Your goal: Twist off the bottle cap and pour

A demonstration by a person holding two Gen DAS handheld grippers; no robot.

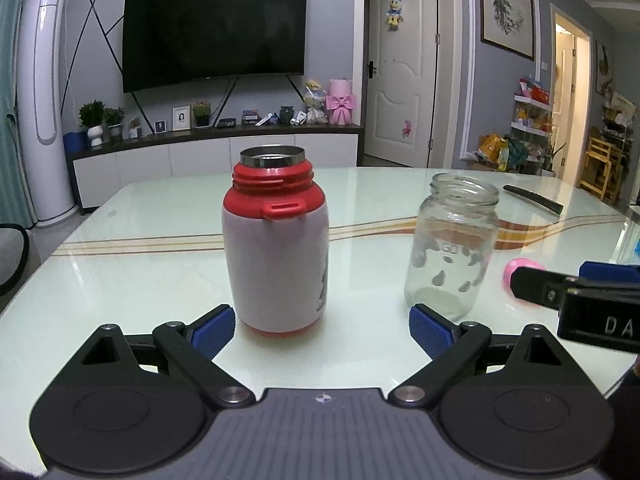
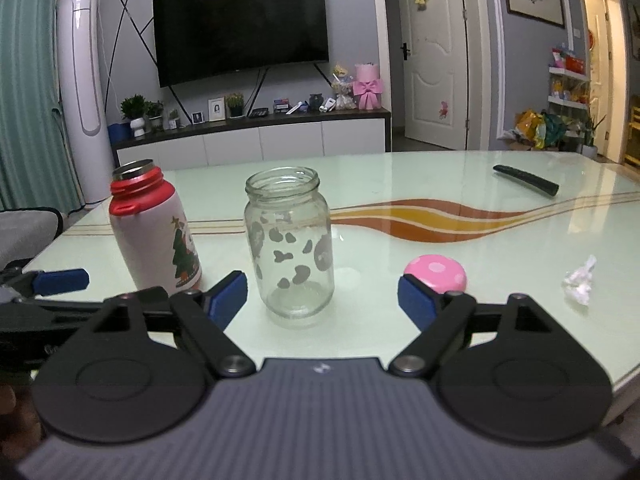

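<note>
A red and white thermos bottle stands upright on the glass table with its cap off and its steel mouth bare; it also shows in the right wrist view. A clear glass jar with grey spots stands to its right, also in the right wrist view. The pink dotted cap lies on the table right of the jar, and shows partly in the left wrist view. My left gripper is open, just short of the bottle. My right gripper is open and empty, just short of the jar.
A black remote lies at the far right of the table. A crumpled white tissue lies near the right edge. The table's near edge is close on the right. A TV cabinet stands beyond the table.
</note>
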